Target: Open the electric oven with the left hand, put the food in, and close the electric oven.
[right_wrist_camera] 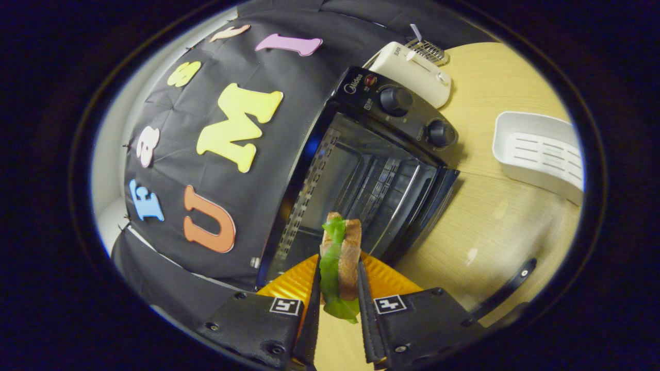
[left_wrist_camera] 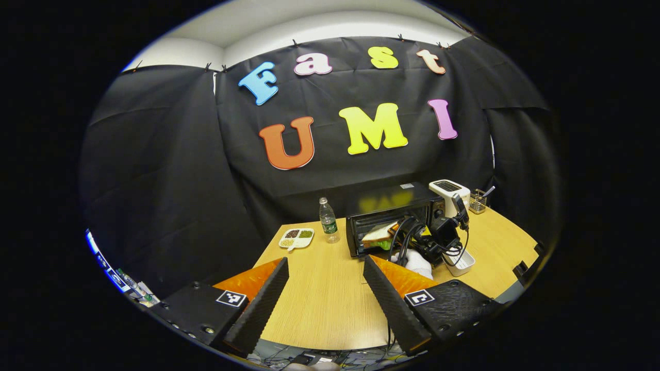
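The black electric oven stands at the back of the wooden table with its door folded down and its cavity dark and bare. My right gripper is shut on a sandwich of brown bread and green lettuce, held on edge just in front of the open mouth. In the left gripper view the sandwich hangs at the oven opening, with the right gripper and a white-gloved hand behind it. My left gripper stays open over the table's near side, holding nothing.
A white toaster stands right of the oven, with a wire utensil holder beyond it. A white slotted tray lies before the toaster. A water bottle and a divided snack plate sit left of the oven.
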Demonstrator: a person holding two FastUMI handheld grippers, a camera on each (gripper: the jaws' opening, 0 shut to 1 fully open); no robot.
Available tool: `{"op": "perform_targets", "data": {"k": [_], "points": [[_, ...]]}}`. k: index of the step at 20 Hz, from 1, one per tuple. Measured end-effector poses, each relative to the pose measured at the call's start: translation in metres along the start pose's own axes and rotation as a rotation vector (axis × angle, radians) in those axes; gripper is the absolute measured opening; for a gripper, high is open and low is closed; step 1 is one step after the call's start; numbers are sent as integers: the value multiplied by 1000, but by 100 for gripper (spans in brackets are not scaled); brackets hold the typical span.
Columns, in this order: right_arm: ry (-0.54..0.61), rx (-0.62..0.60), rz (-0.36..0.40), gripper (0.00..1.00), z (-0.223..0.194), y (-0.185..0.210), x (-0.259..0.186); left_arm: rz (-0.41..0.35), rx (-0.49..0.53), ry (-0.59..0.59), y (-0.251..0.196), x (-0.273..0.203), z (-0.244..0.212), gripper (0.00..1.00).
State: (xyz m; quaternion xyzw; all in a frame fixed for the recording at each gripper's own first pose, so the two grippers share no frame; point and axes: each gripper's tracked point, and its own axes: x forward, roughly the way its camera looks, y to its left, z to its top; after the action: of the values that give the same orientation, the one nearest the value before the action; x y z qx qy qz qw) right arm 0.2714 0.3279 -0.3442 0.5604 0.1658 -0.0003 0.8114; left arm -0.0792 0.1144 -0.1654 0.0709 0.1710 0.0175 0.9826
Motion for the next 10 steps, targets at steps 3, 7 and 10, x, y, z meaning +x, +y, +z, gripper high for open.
{"op": "perform_targets", "data": {"k": [3,7,10], "points": [[-37,49,-12,38,8,-4,23,11,9,15,10,7,-3,96],[-126,121,-36,38,30,-11,45,11,20,42,10,12,-12,96],[-122,50,-66,44,29,-14,52,13,13,57,10,13,-15,95]]}}
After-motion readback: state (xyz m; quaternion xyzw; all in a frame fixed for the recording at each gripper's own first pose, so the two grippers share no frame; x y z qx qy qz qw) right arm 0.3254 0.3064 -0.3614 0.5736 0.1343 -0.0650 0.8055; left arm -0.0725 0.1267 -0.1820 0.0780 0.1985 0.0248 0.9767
